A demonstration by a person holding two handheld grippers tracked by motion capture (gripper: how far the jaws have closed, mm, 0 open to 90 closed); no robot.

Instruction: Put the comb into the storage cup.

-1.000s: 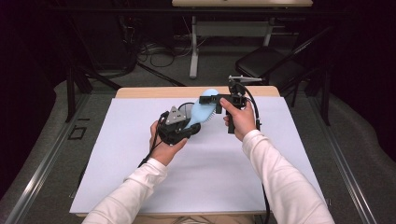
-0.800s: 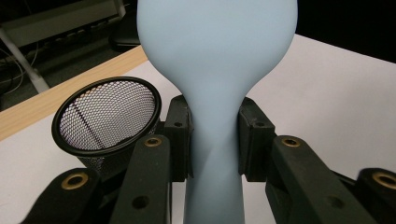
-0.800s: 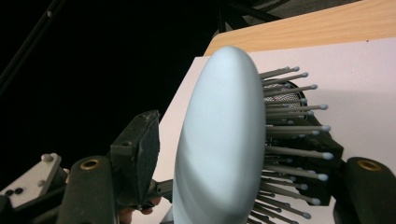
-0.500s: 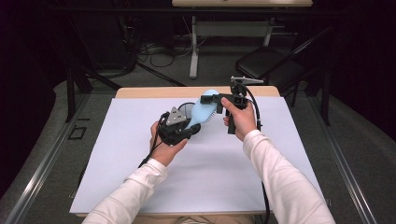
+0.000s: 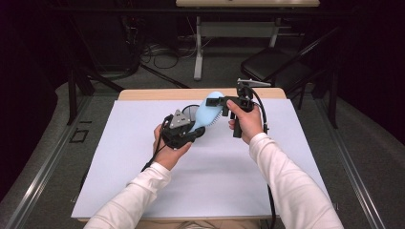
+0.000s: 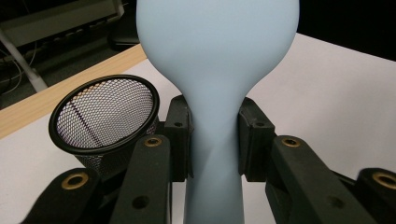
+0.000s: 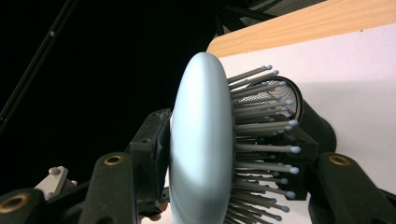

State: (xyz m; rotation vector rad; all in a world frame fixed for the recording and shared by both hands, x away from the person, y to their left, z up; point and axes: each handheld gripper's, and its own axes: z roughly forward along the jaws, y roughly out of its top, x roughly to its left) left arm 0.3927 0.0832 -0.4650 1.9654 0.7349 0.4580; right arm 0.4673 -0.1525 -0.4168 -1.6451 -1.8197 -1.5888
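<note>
Both forearms, in white sleeves, came in from the bottom edge, hands raised above the table. Left gripper [image 5: 195, 132] pointed up and away, jaws clamped on a thin neck. Right gripper [image 5: 220, 102] pointed toward the left one; its jaws had just been closing, one pad at each face.

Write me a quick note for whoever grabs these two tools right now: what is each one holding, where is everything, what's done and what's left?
Left hand-held gripper: shut on the handle of the pale blue plastic hairbrush, held above the white table cover.
Right hand-held gripper: its jaws have just been closing around the brush head, one on the smooth back, one among the bristles.
Black wire-mesh cup: on the cover, just behind the brush.
Done: brush lifted.
Left: probably handing over to the right, then placing it in the cup.
</note>
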